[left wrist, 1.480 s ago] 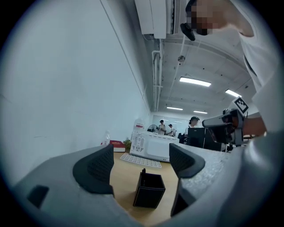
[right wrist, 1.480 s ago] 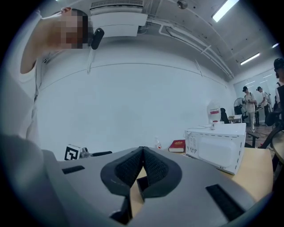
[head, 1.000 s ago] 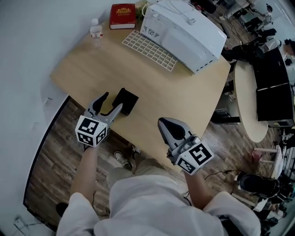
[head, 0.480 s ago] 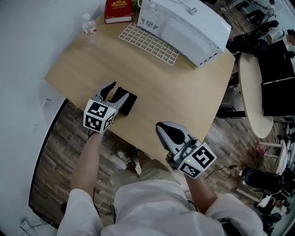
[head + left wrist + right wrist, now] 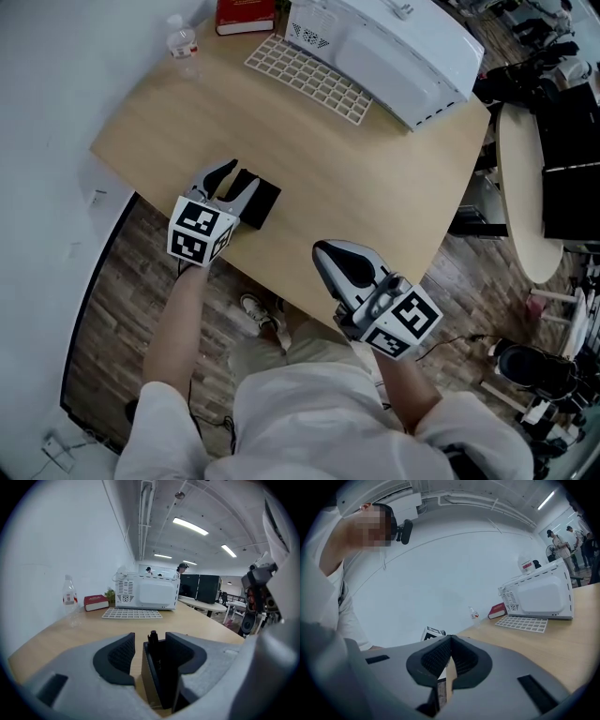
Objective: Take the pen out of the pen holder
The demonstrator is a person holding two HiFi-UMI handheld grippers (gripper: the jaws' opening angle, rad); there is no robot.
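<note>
A black pen holder (image 5: 258, 200) stands near the front left edge of the wooden desk (image 5: 375, 178). In the left gripper view a dark pen (image 5: 153, 639) sticks up just above the rim of the holder (image 5: 159, 681). My left gripper (image 5: 237, 180) straddles the holder's near wall and the pen (image 5: 151, 651); its jaws are closing, and a gap still shows beside the left pad (image 5: 123, 654). My right gripper (image 5: 325, 251) hovers over the desk's front edge, shut with nothing in it; its pads meet in the right gripper view (image 5: 450, 657).
At the back of the desk are a white boxy appliance (image 5: 384, 42), a white keyboard (image 5: 305, 82), a red book (image 5: 246, 14) and a water bottle (image 5: 181, 42). A round table (image 5: 525, 187) stands to the right. A white wall runs along the left.
My left gripper has moved forward and down onto the pen holder, and its jaws have narrowed around the holder's wall and the pen. The right gripper has rolled a little in place.
</note>
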